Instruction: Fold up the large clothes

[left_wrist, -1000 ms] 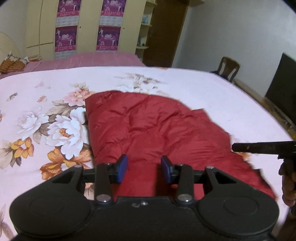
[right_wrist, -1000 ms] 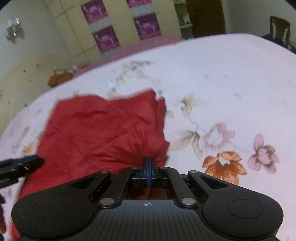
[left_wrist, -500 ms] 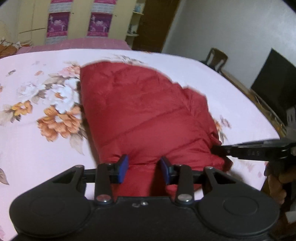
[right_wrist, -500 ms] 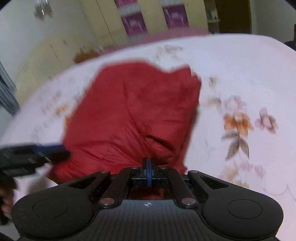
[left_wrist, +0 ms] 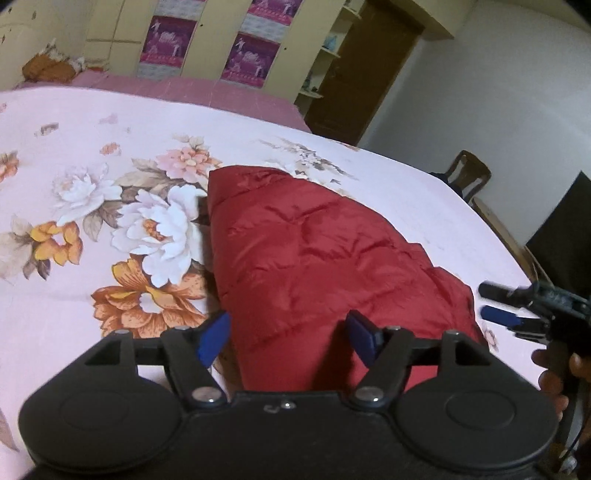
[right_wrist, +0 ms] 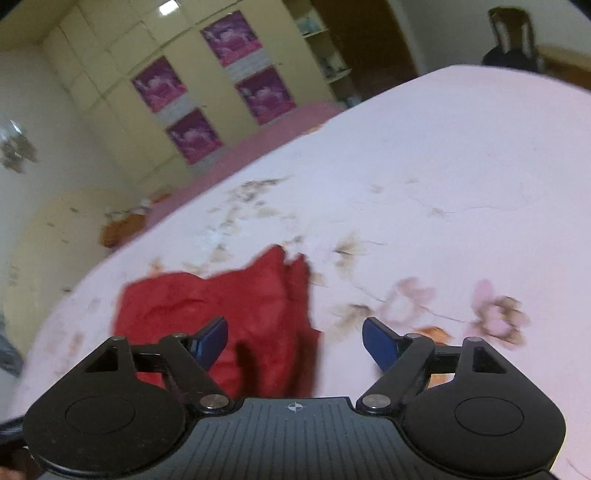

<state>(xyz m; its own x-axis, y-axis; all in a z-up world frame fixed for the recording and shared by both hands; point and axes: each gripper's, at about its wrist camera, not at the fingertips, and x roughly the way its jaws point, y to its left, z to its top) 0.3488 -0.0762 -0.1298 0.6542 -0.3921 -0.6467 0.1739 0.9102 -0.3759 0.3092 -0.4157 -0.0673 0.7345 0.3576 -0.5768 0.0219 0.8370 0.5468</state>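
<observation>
A floral pink bedsheet (left_wrist: 92, 295) fronts a yellow wardrobe (left_wrist: 122, 33), purple posters (left_wrist: 168, 40), and a wooden chair (left_wrist: 467, 175).

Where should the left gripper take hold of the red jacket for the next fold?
Probably the near-left corner of the red jacket, approached from the near side. That edge lies flat on the bedsheet, right ahead of the open left gripper. The right gripper is open too, holding nothing.

Jacket (left_wrist: 325, 254): deep red, quilted stitch lines. Bedsheet (left_wrist: 92, 295): pale pink, printed with white, orange and pink flowers, grey-brown leaves. Left gripper (left_wrist: 288, 339): black body, blue pads (left_wrist: 214, 334). Right gripper (right_wrist: 295, 341): black, blue pads (right_wrist: 380, 341). Wardrobe (left_wrist: 110, 33): cream-yellow, magenta posters (left_wrist: 168, 40).
</observation>
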